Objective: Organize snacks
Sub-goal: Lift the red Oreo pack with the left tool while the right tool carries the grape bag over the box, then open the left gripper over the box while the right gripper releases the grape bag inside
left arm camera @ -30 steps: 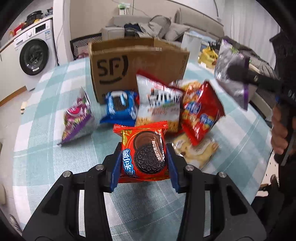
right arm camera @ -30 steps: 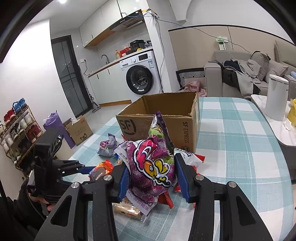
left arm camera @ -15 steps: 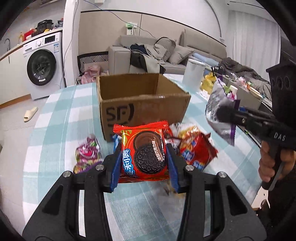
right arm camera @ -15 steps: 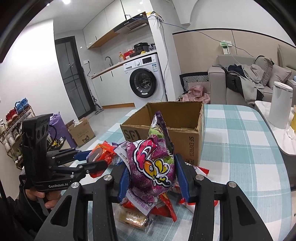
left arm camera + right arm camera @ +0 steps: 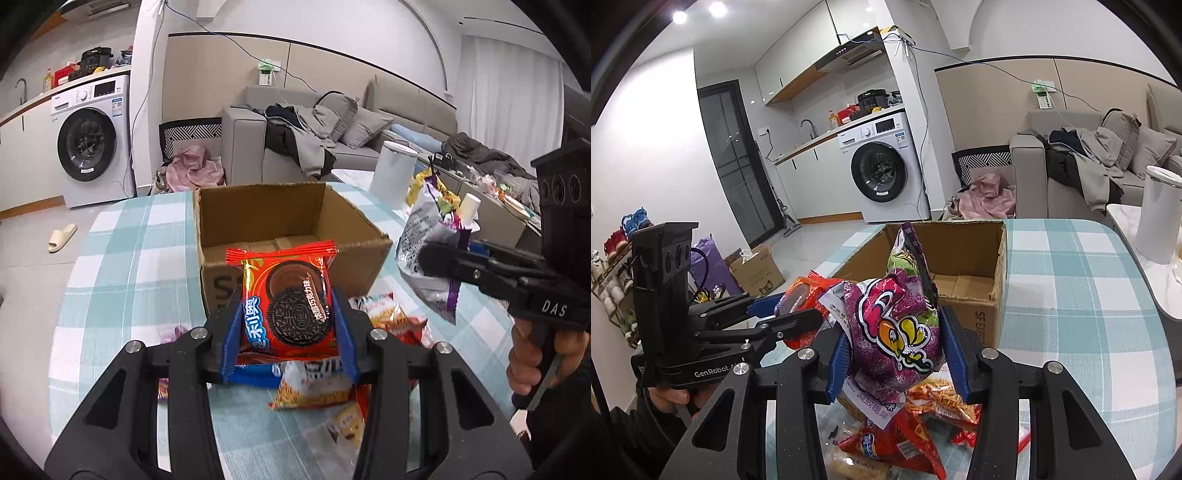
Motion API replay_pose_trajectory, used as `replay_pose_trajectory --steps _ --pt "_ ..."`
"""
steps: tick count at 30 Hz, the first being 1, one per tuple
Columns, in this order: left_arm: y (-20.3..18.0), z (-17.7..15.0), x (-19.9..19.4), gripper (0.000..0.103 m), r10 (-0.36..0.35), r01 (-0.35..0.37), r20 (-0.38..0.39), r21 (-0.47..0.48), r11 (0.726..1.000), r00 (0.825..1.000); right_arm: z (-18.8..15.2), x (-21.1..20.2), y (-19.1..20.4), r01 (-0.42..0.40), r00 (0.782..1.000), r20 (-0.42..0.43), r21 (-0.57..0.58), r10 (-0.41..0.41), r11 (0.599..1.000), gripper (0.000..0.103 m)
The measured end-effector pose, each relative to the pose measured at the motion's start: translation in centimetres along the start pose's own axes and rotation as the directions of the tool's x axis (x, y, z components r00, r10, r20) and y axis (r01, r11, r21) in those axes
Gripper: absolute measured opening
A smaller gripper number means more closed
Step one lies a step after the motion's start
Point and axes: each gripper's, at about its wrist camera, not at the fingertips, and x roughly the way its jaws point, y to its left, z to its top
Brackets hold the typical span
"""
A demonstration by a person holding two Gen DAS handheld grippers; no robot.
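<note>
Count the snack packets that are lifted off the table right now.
2. The red Oreo packet is clamped in the left gripper; the purple chip bag is clamped in the right gripper. Others lie on the table.

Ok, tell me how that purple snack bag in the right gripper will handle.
The purple snack bag is probably floppy: it crumples between the right gripper's fingers. Likely light, since a side pinch carries it. Its glossy film may slip.

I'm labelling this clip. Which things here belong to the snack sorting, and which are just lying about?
Job:
red Oreo cookie packet in left claw
purple crinkly snack bag in right claw
open brown cardboard box
loose snack packets

Lying about:
white cylindrical container
beige slipper
</note>
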Motion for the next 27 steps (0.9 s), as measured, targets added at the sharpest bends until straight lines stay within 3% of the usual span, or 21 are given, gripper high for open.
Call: replay_pose_trajectory --steps 27 --pt "1.7 4.9 7.1 0.041 0.047 -0.047 -0.002 -0.037 0.998 0.999 4.5 4.5 -2.9 0.042 0.999 0.014 0.13 -0.045 0.991 0.046"
